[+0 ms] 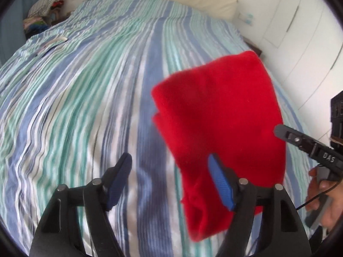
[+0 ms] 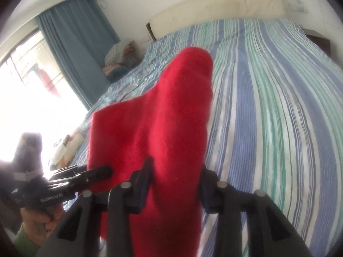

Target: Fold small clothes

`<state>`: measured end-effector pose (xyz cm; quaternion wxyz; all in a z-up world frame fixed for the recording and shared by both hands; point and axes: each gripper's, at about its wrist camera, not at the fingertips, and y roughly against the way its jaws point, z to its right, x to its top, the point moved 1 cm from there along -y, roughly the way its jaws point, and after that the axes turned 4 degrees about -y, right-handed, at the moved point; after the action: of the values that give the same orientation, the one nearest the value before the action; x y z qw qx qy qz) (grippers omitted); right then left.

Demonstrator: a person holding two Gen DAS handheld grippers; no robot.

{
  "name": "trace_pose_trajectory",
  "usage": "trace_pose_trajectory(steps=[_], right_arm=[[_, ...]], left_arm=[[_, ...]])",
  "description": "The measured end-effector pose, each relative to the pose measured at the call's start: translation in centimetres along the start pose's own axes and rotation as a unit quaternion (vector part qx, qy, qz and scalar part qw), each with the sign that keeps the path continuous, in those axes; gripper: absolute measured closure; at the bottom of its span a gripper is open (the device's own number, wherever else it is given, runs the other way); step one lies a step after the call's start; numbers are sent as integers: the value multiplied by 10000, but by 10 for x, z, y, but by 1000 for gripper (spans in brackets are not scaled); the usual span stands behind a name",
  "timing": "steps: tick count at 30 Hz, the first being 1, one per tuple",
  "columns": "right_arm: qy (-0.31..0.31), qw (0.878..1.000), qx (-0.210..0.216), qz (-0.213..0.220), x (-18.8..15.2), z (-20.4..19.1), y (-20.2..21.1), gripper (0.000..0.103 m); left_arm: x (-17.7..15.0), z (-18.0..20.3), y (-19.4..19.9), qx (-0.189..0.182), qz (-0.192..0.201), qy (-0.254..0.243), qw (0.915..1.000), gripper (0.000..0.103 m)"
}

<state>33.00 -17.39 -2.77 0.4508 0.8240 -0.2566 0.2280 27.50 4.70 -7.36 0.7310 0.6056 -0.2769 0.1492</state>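
The right gripper (image 2: 174, 184) fills the bottom of its own view, its fingers standing apart on either side of a red garment (image 2: 163, 128) that runs up between them; whether they press the cloth cannot be told. In the left wrist view the same gripper (image 1: 278, 131) reaches in from the right, its tip against the garment's right edge.

The bed (image 1: 96, 85), under a blue, green and white striped cover, is the largest thing in both views. The red garment (image 1: 220, 115) hangs lifted above its near right part.

The left gripper (image 1: 171, 175) is spread wide, one blue pad in front of the cloth, nothing between the fingers.

Only the right wrist view shows a blue curtain (image 2: 75, 42) and bright window left of the bed. Both show a pile of clothes (image 1: 42, 10) by its far left corner.
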Motion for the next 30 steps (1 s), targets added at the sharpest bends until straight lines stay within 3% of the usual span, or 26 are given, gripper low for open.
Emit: trace_pose_trajectory(steps=[1,4,5,7,9,14,20,24,30], right_arm=[[-5,9993,-353,-118,-8,13,-4,36],[129,9930,-1088,-448,-54,51,9,31],[155,9902,-1265,-568,-73,61,15,23],[190,9841,-1622,-698,-114,73,32,19],[158,9822,-1729,-718,-147,79,50,19],[296,9771,-2000,-656,-205,44,97,6],[433,9751,-2052,-716,-228,12,126,5],[604,9753,-2040,-595,-226,-6,147,5],[619,9776,-1968,-428,-215,-29,175,1]], left_arm=[[-18,-9,-4,121,-118,81,9998,28],[-73,-19,11,356,-38,223,9991,25],[-90,-16,21,498,56,163,9986,19],[-115,-4,39,773,223,-67,9967,8],[-133,17,54,949,319,-343,9944,5],[-151,62,77,1293,231,-790,9882,2],[-159,85,112,1709,454,-853,9805,2],[-158,90,133,1457,417,-619,9865,2],[-157,110,160,1481,480,-716,9852,2]])
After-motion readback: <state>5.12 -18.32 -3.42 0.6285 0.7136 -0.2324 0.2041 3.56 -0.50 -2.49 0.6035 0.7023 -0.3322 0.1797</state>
